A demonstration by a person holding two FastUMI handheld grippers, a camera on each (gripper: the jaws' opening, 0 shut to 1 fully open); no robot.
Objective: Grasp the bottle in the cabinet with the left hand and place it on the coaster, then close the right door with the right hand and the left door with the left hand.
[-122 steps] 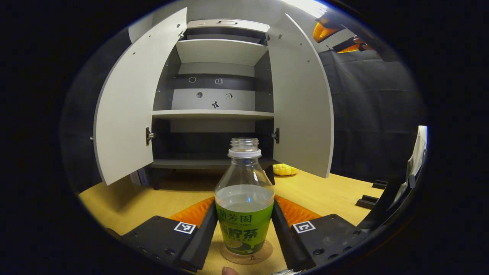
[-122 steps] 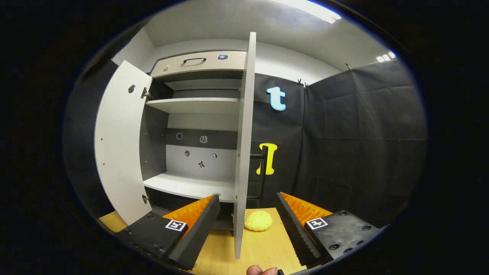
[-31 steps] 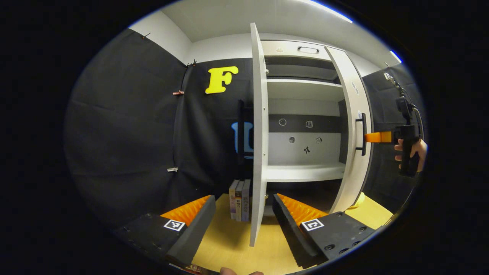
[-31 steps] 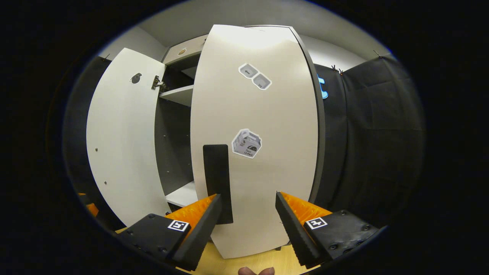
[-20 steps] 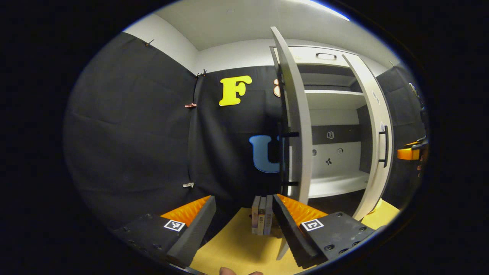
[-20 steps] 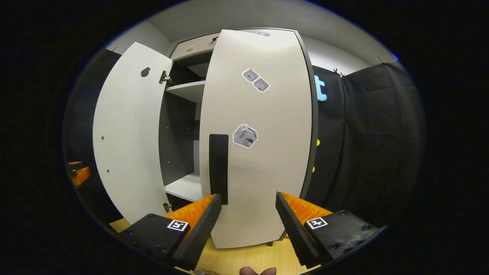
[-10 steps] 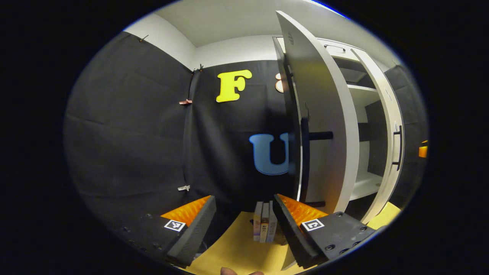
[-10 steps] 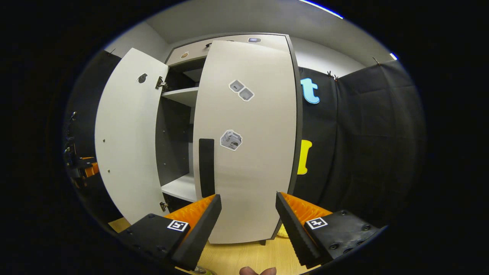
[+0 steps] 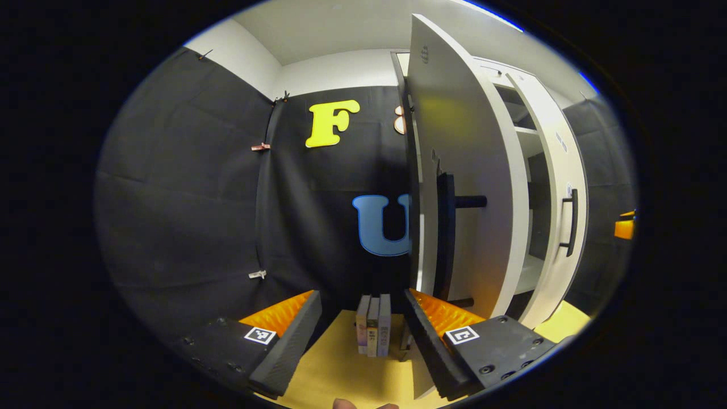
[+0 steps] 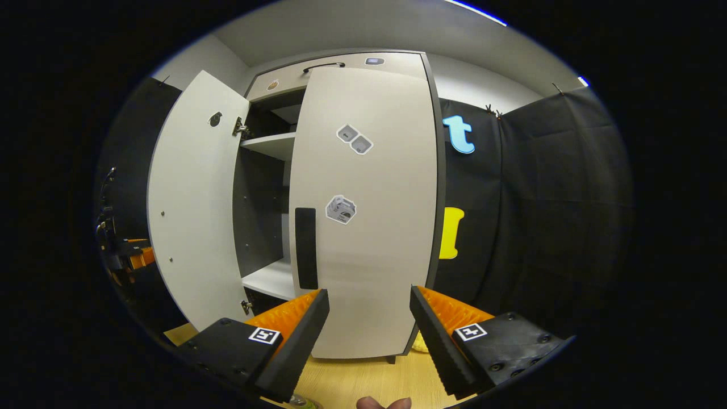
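Left gripper view: the left gripper (image 9: 361,335) has its fingers apart, holding nothing. The left door (image 9: 463,170) stands half open just above the right finger, its handle (image 9: 446,238) facing the camera. Three books (image 9: 374,332) stand on the table (image 9: 341,369) between the fingers.

Right gripper view: the right gripper (image 10: 368,329) has its fingers apart, holding nothing. The right door (image 10: 375,227), nearly closed, stands directly ahead between the fingers; the left door (image 10: 190,204) stands open beyond the left finger.

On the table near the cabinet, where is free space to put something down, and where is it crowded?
Free: the bare tabletop in front of the books, between the left gripper fingers, and the strip of table before the right door. Crowded: the spot where the books stand close to the left door.
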